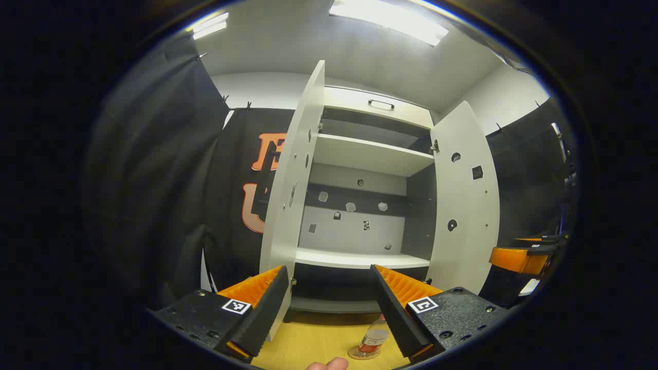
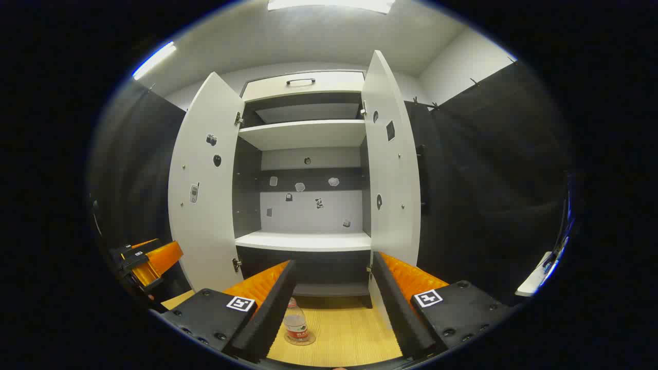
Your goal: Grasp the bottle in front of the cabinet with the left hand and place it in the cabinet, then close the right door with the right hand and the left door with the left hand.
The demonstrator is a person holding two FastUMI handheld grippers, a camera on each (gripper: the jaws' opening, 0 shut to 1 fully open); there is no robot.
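Left gripper (image 1: 329, 308) had its fingers spread wide, nothing between them, probably so the bottle (image 1: 373, 336) would fit in. Right gripper (image 2: 334, 303) was just as slack and empty, hanging back for its door job I'd guess. The bottle stood upright on the wooden floor (image 2: 344, 329) in front of the cabinet (image 2: 303, 241). Left door (image 2: 205, 190) and right door (image 2: 390, 169) were swung fully open, so the shelves were reachable.

You are looking at cabinet (image 2: 308, 136): smooth matt panels, painted or laminate, doors same finish. Small metal hinges (image 2: 238, 119) glinting at door edges. Bottle (image 2: 295, 322) showing clear glossy plastic with paper-like label, standing on wood-grain floor (image 2: 349, 334), matt. Booth wall (image 2: 488, 180) hanging as matt, slightly creased cloth.
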